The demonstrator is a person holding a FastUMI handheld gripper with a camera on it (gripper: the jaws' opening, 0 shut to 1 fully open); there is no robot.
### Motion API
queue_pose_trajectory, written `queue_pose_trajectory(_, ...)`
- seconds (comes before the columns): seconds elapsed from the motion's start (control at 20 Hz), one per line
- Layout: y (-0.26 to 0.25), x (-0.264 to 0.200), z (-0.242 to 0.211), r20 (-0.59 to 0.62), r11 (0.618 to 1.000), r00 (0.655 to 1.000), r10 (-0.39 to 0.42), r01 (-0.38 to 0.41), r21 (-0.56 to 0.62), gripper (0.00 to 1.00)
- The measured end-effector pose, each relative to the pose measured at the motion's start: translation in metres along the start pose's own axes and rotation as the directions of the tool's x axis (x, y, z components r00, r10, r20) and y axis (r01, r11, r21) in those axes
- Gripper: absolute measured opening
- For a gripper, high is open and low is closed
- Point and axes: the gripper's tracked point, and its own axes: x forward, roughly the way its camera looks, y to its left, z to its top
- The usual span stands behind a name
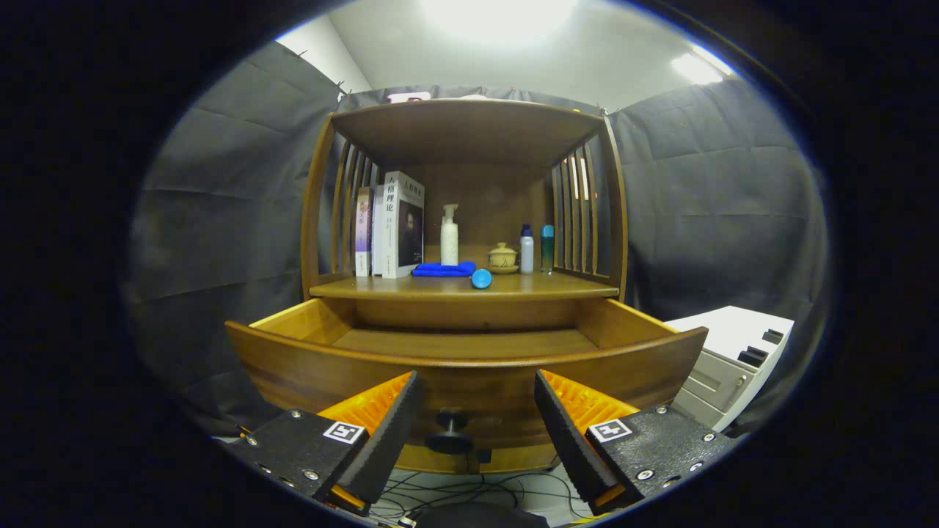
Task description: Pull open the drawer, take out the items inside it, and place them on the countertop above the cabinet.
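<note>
Your gripper (477, 411) faces the front of a wooden cabinet (317, 220), and its two fingers stand apart with nothing clamped between them. Starting at the left, the left finger (389, 433) sits just in front of the drawer (293, 367), which is pulled out toward you. The drawer's curved front panel runs across just beyond both fingertips, and what you can see of its floor is bare wood; the part close behind the front panel is hidden.

Between the fingers, low on the drawer front, is the dark round knob (450, 433). Neither finger touches it. Below the knob, loose cables (455, 488) lie on the floor.

Above the drawer is the countertop (572, 288). At its left end stand a few books (389, 224), upright against the slatted side. Just right of them a folded blue cloth (443, 270) lies flat, with a white pump bottle (449, 235) standing behind it. A small blue ball (481, 279) rests near the front edge of the countertop, just beside the cloth. Next comes a small lidded pot (502, 257), then a white bottle with a blue cap (527, 249) and, just beside it, a teal bottle (547, 249) close to the right slats.

The right finger (568, 433) mirrors the left one, in front of the drawer. Beyond it, off to the right of the cabinet, stands a pale grey unit (733, 359) with dark slots on top.
</note>
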Motion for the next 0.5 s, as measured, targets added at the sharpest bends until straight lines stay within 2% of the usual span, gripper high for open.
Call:
queue_pose_trajectory(0.2,0.009,0.003,-0.027,-0.063,0.999,0.998,0.021,-0.022,-0.029,0.95)
queue_pose_trajectory(0.5,0.009,0.021,-0.036,-0.093,1.0,0.996,0.015,-0.018,-0.024,0.95)
